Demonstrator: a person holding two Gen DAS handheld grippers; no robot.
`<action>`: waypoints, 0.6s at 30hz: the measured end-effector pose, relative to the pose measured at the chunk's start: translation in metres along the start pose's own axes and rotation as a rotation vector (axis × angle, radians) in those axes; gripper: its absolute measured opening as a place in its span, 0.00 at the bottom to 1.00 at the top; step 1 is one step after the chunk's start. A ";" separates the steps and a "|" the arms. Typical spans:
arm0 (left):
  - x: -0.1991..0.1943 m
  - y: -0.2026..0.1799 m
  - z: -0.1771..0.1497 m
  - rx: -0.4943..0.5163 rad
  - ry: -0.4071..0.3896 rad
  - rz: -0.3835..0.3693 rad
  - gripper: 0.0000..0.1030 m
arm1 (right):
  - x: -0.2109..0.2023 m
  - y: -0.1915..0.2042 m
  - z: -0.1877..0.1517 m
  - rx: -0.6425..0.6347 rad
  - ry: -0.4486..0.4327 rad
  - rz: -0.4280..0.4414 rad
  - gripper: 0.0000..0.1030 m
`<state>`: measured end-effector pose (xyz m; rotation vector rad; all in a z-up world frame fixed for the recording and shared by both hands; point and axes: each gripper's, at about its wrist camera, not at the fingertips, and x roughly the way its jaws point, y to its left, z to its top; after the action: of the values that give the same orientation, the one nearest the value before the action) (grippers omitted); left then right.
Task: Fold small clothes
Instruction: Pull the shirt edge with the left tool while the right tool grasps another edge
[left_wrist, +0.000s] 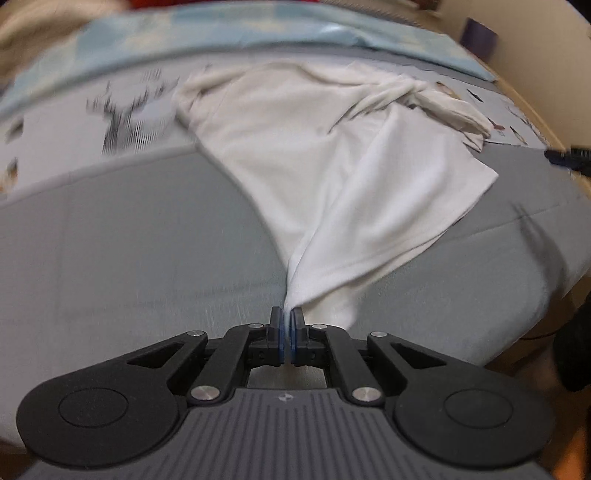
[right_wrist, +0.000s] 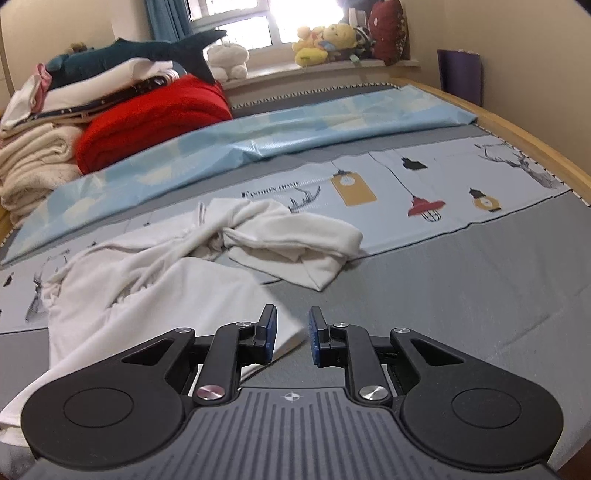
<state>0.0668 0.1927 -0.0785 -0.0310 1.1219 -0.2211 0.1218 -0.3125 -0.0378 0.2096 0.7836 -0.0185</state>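
A white garment (left_wrist: 325, 155) lies rumpled on the grey bed sheet (left_wrist: 147, 251). My left gripper (left_wrist: 287, 317) is shut on one corner of it, and the cloth is pulled taut from the jaws toward the far side. In the right wrist view the same white garment (right_wrist: 166, 273) spreads at left and centre, with a twisted sleeve part (right_wrist: 295, 240) further back. My right gripper (right_wrist: 292, 325) is open and empty, with another corner of the garment just at its left finger (right_wrist: 267, 328).
A light blue folded sheet (right_wrist: 258, 136) lies across the bed behind the garment. A stack of folded blankets with a red one (right_wrist: 147, 118) and a shark plush (right_wrist: 140, 55) stands at the back left. Plush toys (right_wrist: 325, 40) sit on the windowsill. The wooden bed edge (right_wrist: 535, 144) runs at right.
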 end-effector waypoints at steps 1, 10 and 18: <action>0.000 0.006 0.001 -0.029 0.000 -0.037 0.06 | 0.004 0.000 0.000 0.003 0.014 -0.007 0.19; 0.028 0.022 0.031 -0.279 0.045 -0.076 0.26 | 0.066 0.002 0.003 0.033 0.166 -0.026 0.27; 0.067 0.025 0.040 -0.433 0.188 -0.056 0.34 | 0.141 0.004 0.003 0.019 0.300 -0.058 0.36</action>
<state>0.1345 0.2010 -0.1244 -0.4344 1.3404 -0.0273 0.2242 -0.3005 -0.1338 0.2101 1.0883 -0.0506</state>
